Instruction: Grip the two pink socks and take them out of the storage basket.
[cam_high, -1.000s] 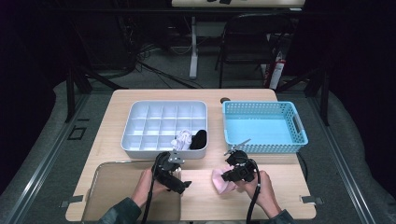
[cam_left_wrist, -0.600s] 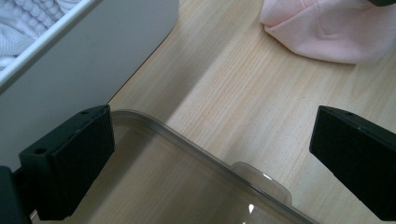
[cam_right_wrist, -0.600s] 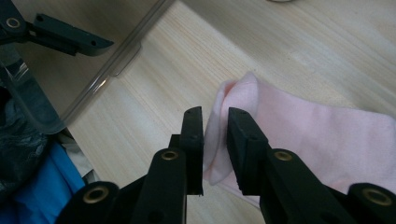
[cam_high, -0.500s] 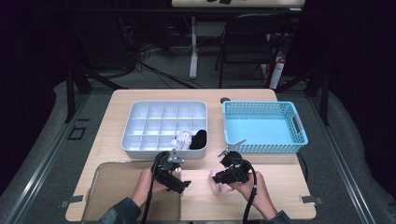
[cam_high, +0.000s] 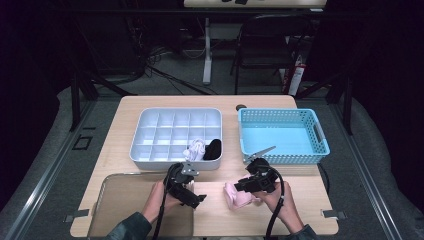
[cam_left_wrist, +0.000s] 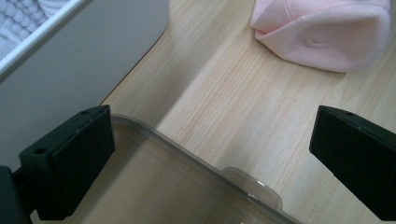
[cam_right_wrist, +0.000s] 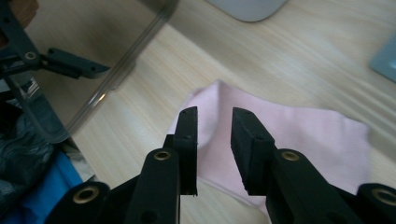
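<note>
The wooden table (cam_high: 300, 210) carries, at its far side, a blue basket (cam_high: 283, 135) on the right and a white divided tray (cam_high: 165, 131) beside it, with a white bundle (cam_high: 195, 149) and a black bundle (cam_high: 213, 148) tucked into two of its near compartments. Nearer the person lies a clear plastic lid (cam_high: 125, 200), flat on the wood at the left. Between the two hands sits the pink sock (cam_high: 237, 195), folded into a soft, thick pad with a rounded edge and one crease across it; it rests on the bare wood, just to the right of the lid and apart from the tray. The right gripper (cam_right_wrist: 214, 122) hangs directly over it, jaws a narrow gap apart and just now easing open, with nothing pinched between them; the sock shows through the gap beneath. The left gripper (cam_left_wrist: 210, 154) waits low over the lid's corner, jaws spread wide and empty, pointed toward the sock. My reading is that the sock has been folded and set down, and the step in hand is getting a fresh hold on it. The next move, I'd judge, calls for closing on the whole thickness of the fold, so it stays bundled when lifted toward a tray compartment.
</note>
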